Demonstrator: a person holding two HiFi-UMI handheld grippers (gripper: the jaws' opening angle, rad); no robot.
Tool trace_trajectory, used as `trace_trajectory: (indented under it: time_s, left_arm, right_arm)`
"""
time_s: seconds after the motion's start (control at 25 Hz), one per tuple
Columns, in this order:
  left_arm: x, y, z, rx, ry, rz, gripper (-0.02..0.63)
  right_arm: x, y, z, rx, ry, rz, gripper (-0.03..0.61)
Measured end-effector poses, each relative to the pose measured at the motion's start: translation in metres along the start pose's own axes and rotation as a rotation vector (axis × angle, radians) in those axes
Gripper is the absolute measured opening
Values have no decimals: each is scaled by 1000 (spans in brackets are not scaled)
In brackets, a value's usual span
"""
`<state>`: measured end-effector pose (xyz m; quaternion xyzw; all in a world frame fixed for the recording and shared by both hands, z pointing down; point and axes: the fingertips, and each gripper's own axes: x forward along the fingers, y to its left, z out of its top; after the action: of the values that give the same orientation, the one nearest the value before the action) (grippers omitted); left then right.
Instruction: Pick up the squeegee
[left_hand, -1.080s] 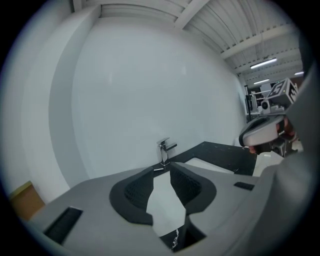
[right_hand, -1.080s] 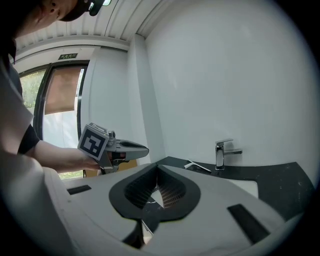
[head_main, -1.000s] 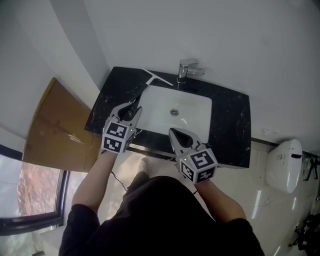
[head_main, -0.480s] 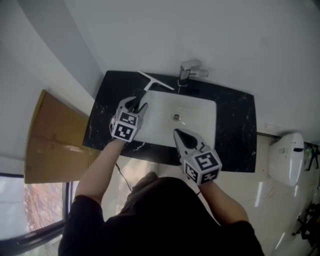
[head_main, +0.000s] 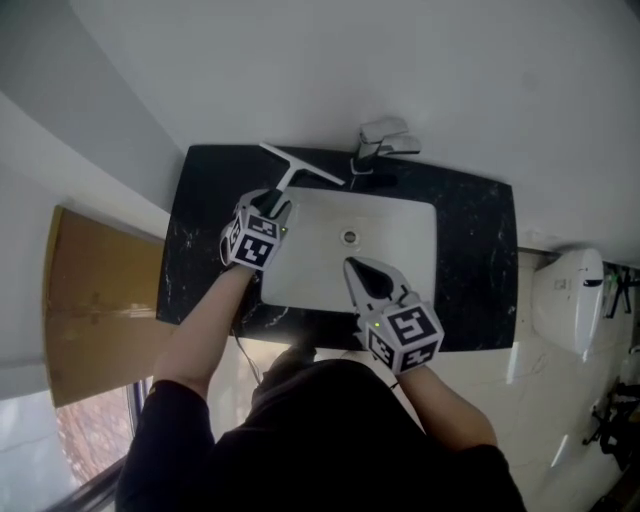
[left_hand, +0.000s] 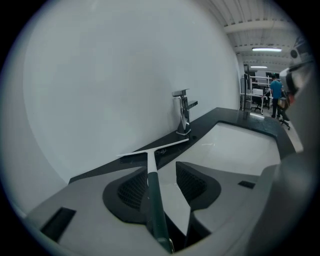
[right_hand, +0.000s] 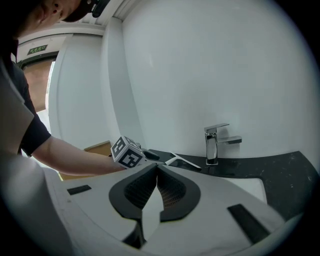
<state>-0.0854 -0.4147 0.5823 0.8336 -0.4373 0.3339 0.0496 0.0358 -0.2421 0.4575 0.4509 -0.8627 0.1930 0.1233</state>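
The left claw (left_hand: 162, 170), its jaws just opened wide, straddles the handle of the squeegee (left_hand: 151, 185), which lies on the black tabletop (head_main: 200, 200) upper left of centre. Close squarely on that handle before lifting. The right claw (right_hand: 156, 169) is pinched together.

One squeegee (head_main: 298, 166), one faucet (head_main: 385, 140), one white basin (head_main: 400, 240), one black desk (head_main: 475, 250); two grippers: left gripper (head_main: 277, 203), right gripper (head_main: 353, 266); one brown board (head_main: 95, 290) at left.
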Motion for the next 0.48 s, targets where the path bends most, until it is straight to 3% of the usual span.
trace_trajectory:
  time_s: [0.48]
  left_arm:
    - [46, 11, -23, -14, 58, -9, 184]
  right_arm:
    - [22, -17, -9, 41, 40, -12, 12]
